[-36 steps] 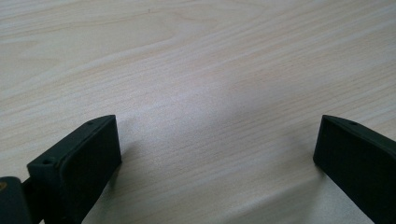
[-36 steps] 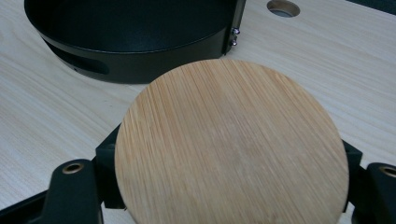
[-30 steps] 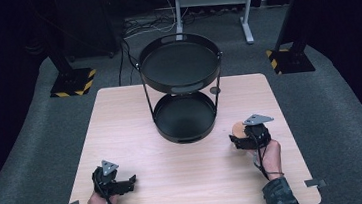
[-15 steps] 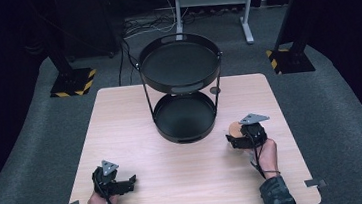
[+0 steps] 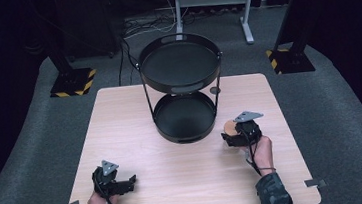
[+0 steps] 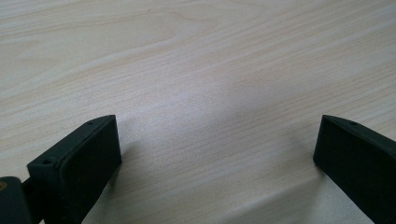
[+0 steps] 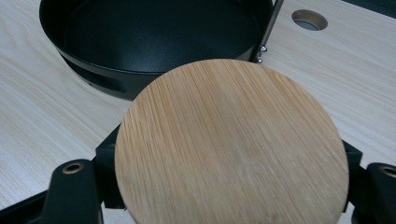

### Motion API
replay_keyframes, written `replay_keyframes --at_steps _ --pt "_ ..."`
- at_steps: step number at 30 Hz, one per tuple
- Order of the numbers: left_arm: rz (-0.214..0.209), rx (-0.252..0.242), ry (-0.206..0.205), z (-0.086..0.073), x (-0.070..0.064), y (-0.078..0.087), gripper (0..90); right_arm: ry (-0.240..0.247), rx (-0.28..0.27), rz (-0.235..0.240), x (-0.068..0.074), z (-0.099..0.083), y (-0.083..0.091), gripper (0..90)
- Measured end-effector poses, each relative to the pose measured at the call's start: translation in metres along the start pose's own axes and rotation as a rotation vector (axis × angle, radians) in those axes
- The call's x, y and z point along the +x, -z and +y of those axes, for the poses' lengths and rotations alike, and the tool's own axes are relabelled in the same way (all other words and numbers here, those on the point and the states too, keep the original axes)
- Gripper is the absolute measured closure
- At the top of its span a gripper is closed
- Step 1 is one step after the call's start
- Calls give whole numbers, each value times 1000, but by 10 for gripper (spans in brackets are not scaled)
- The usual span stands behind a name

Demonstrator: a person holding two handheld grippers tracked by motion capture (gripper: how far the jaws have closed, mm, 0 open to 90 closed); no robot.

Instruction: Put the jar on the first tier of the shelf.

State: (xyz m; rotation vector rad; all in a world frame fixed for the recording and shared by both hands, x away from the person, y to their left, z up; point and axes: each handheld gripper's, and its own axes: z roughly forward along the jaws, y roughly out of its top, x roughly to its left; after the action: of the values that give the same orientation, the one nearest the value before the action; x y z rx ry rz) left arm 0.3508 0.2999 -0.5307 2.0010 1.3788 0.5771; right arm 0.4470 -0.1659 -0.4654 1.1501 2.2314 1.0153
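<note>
Round bamboo wooden disc (image 7: 231, 147) clamped between right gripper (image 5: 233, 133) fingers, nudged nearer black two-tier metal tray stand (image 5: 185, 115) than before, left gripper (image 5: 126, 182) fingers wide, unmoved on pale wooden desk (image 5: 120, 118).

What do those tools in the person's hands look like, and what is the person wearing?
Each tool, the left tool and the right tool, is black with two blocky black jaws, a grey three-cornered plate on top and a thin dark cable trailing back along the forearm. The right forearm wears a dark camouflage-patterned sleeve.

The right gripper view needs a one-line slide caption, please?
Right gripper clasps a round bamboo disc beside the black two-tier tray's lower tier.
</note>
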Motion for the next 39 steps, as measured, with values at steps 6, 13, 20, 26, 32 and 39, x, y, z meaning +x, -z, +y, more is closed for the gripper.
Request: replay_keyframes --at_steps 6,13,20,26,32,39 --pt "0 0 0 0 0 0 5 8 3 4 2 6 -4 248" --pt "-1 0 0 0 0 0 5 13 0 11 4 12 -5 248" --pt "-1 0 0 0 0 0 6 19 1 15 6 19 -7 249" --pt "-1 0 0 0 0 0 6 22 -2 19 8 23 -8 249" --pt "-1 0 0 0 0 0 6 27 -7 22 9 29 -8 249" --pt "-1 0 0 0 0 0 6 33 -16 27 10 36 -8 249"
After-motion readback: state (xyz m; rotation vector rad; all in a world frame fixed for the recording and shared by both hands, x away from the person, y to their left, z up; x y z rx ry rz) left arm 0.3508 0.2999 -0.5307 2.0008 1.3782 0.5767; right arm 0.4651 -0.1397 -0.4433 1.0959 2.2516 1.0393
